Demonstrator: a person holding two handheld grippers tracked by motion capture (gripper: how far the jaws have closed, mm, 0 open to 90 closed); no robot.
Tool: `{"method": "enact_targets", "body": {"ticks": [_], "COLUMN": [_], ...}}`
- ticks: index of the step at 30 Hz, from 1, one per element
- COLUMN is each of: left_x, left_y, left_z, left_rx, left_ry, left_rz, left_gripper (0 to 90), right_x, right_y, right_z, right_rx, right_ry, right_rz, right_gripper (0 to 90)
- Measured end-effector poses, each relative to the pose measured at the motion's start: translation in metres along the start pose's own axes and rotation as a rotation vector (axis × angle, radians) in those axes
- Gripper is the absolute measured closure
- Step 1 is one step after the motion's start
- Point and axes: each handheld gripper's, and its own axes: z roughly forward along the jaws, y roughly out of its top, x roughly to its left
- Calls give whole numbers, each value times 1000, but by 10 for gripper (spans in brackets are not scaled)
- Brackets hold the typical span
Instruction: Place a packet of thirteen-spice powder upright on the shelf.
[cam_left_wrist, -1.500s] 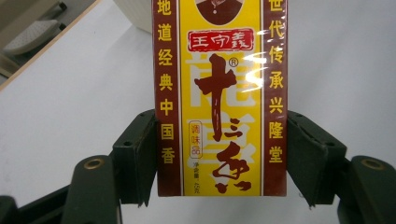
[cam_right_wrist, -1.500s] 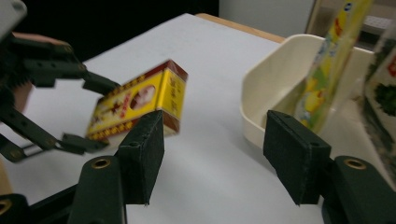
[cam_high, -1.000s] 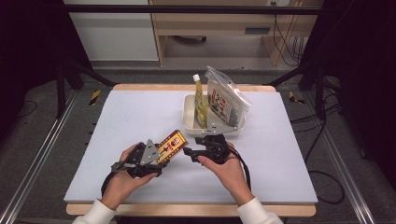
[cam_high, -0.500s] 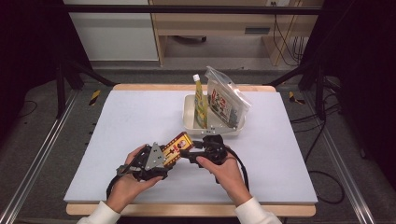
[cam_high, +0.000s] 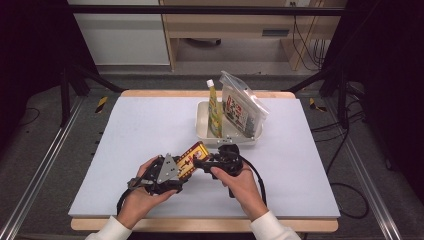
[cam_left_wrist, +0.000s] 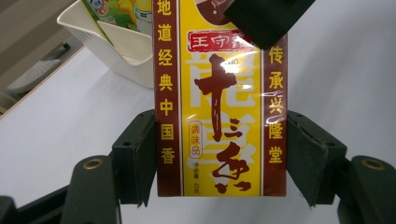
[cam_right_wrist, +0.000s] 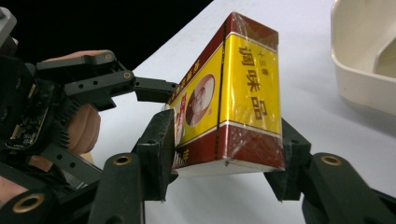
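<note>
- I have the flat yellow and dark-red cardboard seasoning box (cam_high: 192, 157) lifted just above the white table (cam_high: 125, 135), near its front edge, between both hands.
- My left claw (cam_high: 181, 170) pinches that box across its width: in the left gripper view both pads sit flat against the box's (cam_left_wrist: 219, 116) 2 long red edges.
- My right claw (cam_high: 201, 163) has just been closing with the box between its jaws. In the right gripper view the jaws straddle the near red end of the box (cam_right_wrist: 233, 102), and both pads look to be on its sides, so I read it as pinching too.
- Risk 1: with 2 claws pinching 1 thin carton, any pull by the hands in different directions could twist or crease it.
- Risk 2: if the left claw lets go before the right grip is firm, the glossy wrap may slip and the box would drop onto the table.
- Risk 3: the cream plastic basket (cam_high: 202, 131), which holds a green-yellow squeeze bottle (cam_high: 214, 107) and a clear zip bag (cam_high: 241, 107), stands near behind; a careless swing could knock it.
</note>
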Motion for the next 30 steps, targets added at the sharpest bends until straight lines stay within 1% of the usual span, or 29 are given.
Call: {"method": "enact_targets", "body": {"ticks": [2,6,9,10,11,12,15,17,18,21,23,24,25,26,27,28,30], "left_x": [0,-1,-1,-1,-1,-1,-1,-1,-1,0,0,1,1,2,3,5,8], "left_y": [0,-1,-1,-1,-2,-2,-3,-4,-4,-5,-5,-6,-6,-7,-8,-9,-10], "left_z": [1,2,3,3,4,5,6,7,8,9,10,11,11,11,11,7,5], "left_rx": [-2,1,4,5,9,10,13,15,17,7,3,18,18,24,18,7,-3], "left_ry": [-1,2,3,3,5,5,5,4,4,3,4,6,6,4,5,14,13], "left_rz": [-4,-2,-1,-1,0,-1,-5,-5,-5,-11,-15,-31,-31,-47,-66,-81,-108], "left_gripper": [323,322,321,321,321,320,319,319,318,315,294,261,230,204,204,178,144], "right_x": [-1,-1,-1,-1,-2,-3,-3,-3,-2,-1,-1,0,0,-1,-1,-3,-4], "right_y": [0,-1,-1,-1,-2,-2,-3,-3,-3,-2,-2,-2,-2,-1,-1,0,2], "right_z": [0,1,1,1,0,0,-1,-1,-1,-1,-2,-2,-2,-5,-5,-9,-14], "right_rx": [-11,-16,-19,-24,-37,-41,-48,-50,-52,-57,-66,-69,-69,-81,-81,-100,-114], "right_ry": [3,-7,-5,-1,13,19,38,43,38,35,31,16,16,-15,-15,-30,-57], "right_rz": [10,17,28,32,51,61,77,80,72,71,71,63,63,57,57,60,44], "right_gripper": [507,516,535,548,581,594,639,646,654,662,668,671,671,672,672,672,672]}}
